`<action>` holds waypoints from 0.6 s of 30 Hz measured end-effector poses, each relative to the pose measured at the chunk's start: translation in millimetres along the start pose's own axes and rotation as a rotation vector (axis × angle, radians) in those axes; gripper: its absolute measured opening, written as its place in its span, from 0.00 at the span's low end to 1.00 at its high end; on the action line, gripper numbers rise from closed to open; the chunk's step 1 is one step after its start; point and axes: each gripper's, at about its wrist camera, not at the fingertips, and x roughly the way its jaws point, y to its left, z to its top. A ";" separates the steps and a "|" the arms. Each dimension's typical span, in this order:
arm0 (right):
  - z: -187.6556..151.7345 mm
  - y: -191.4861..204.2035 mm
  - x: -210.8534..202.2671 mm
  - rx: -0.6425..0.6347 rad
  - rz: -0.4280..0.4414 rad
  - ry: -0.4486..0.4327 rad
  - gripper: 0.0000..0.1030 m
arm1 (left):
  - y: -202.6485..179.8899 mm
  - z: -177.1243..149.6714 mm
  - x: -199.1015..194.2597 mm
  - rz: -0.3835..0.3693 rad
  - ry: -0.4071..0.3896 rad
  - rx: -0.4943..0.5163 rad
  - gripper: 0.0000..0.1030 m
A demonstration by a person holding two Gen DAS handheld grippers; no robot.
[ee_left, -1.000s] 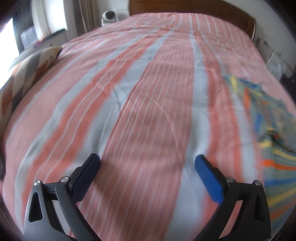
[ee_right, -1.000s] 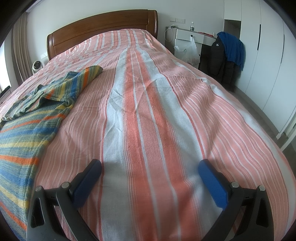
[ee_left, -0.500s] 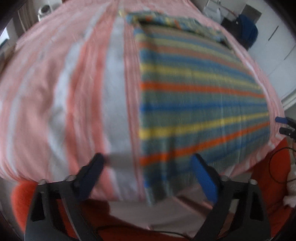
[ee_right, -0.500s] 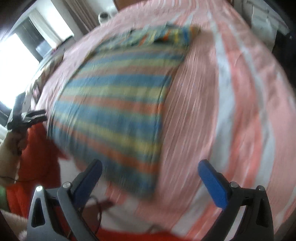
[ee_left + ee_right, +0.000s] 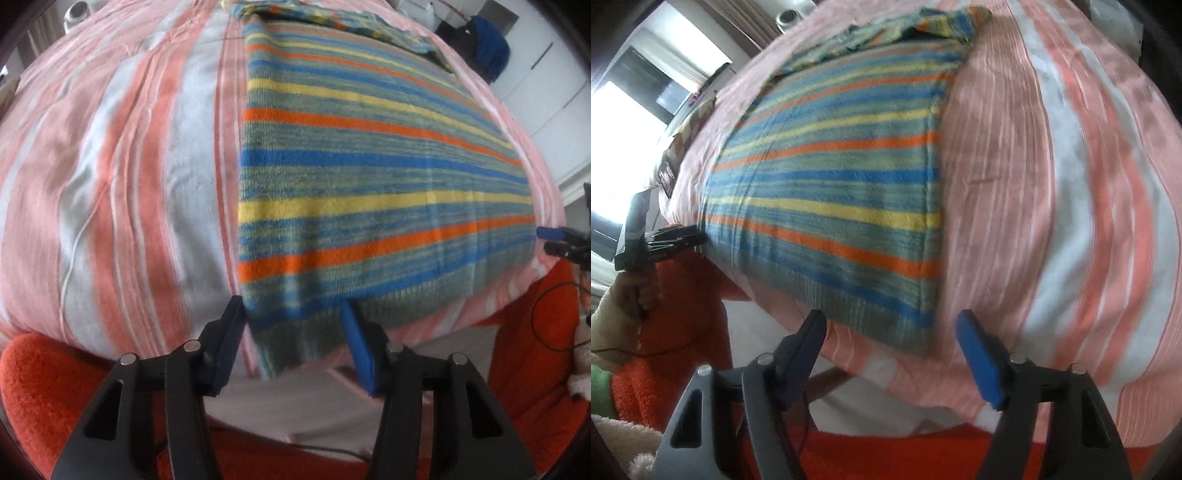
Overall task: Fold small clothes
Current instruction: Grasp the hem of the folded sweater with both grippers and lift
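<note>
A striped knit sweater [image 5: 369, 158] in blue, orange, yellow and grey-green lies flat on the bed, its ribbed hem hanging over the near edge. It also shows in the right wrist view [image 5: 834, 192]. My left gripper [image 5: 291, 317] is open, its jaws astride the hem's left corner. My right gripper [image 5: 892, 326] is open, its jaws either side of the hem's right corner. Each gripper also shows small at the other view's side: the right gripper [image 5: 554, 242], the left gripper [image 5: 668, 236].
The bed [image 5: 122, 173] has a pink, white and orange striped cover. My orange fleece clothing [image 5: 48, 391] fills the bottom of both views. A window [image 5: 635, 122] is at the left, white wardrobes [image 5: 546, 74] at the right.
Both grippers swung from looking up the bed to its near edge and came close to the sweater's hem corners. Their jaws have narrowed but stay open.
</note>
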 end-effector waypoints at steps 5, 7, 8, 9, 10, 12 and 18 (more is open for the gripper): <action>1.8 -8.5 34.3 0.062 0.056 0.055 0.07 | 8.1 -4.5 1.2 -0.073 0.038 -0.026 0.05; 1.9 -13.6 27.5 0.105 0.096 0.036 0.05 | 18.0 -3.8 -3.3 -0.114 0.030 -0.069 0.04; 2.1 -14.5 23.5 0.118 0.106 0.022 0.05 | 21.0 -3.3 -6.9 -0.127 0.023 -0.083 0.04; 2.8 -15.6 18.9 0.134 0.123 0.007 0.05 | 23.7 -3.6 -11.5 -0.151 0.010 -0.104 0.03; 3.8 -17.7 12.4 0.156 0.155 -0.015 0.05 | 26.5 -2.8 -17.9 -0.184 -0.010 -0.131 0.03; 8.3 -25.4 -1.4 0.197 0.215 -0.068 0.05 | 33.3 6.4 -31.9 -0.260 -0.062 -0.186 0.03; 84.8 -46.6 -33.8 0.245 0.306 -0.293 0.05 | 55.1 80.7 -59.9 -0.350 -0.236 -0.245 0.03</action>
